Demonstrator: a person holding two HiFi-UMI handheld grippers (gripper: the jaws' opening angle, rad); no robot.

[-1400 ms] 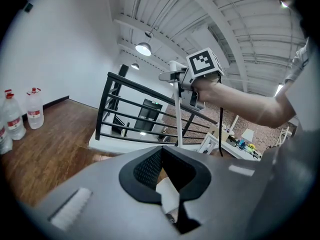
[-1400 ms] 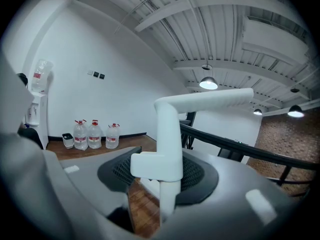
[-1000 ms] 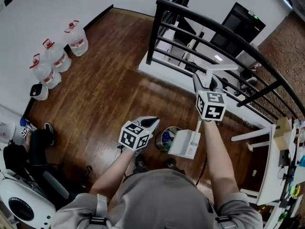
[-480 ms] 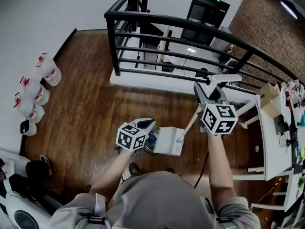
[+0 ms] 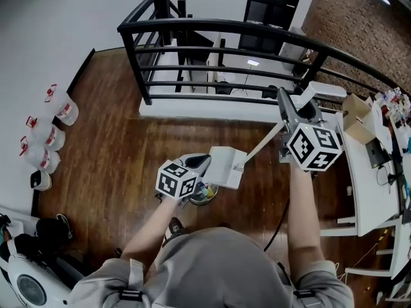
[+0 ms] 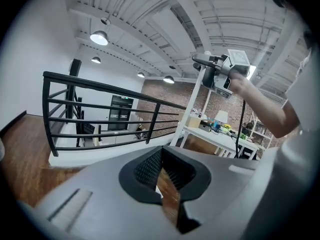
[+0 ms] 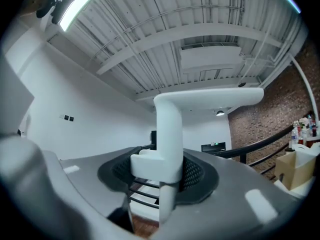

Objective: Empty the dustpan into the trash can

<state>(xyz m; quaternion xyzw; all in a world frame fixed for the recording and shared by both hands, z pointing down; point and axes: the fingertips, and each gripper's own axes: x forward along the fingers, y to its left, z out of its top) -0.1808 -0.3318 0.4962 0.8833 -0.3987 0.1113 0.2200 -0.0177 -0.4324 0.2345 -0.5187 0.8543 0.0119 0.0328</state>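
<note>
Left gripper (image 5: pixel 201 162) is seen low at centre-left of the head view, tips aimed toward 1 o'clock. In the left gripper view its pads are pressed together at the tips and nothing is pinched; only wood floor (image 5: pixel 122 140) is glimpsed through the slit behind them.

Trash can (image 5: pixel 205 195) is found on the floor at 5 o'clock of that gripper and partly hidden by it. Coloured rubbish is seen inside.

Dustpan (image 5: pixel 225 167), white, is held in the air at 1 o'clock of the trash can, its lower edge overlapping the can's rim in the picture. Whether the two are touching cannot be told. Its handle (image 5: pixel 263 143) forms the long axis, run from 8 o'clock up to 2 o'clock and ended in a bent grip near the black railing (image 5: pixel 257 27).

Right gripper (image 5: pixel 292 111) is clamped on the handle near its top. In the right gripper view the white post is pinched between both pads.

Judged: the pan is carried close to the can but not yet tipped. The pan is to be brought toward 7 o'clock, over the opening. The can lies nearer the left gripper, but the load is borne by the right, so the tip is expected from the right, with the left free for steadying. Spill past the rim on the 1 o'clock side is the likely fault.
</note>
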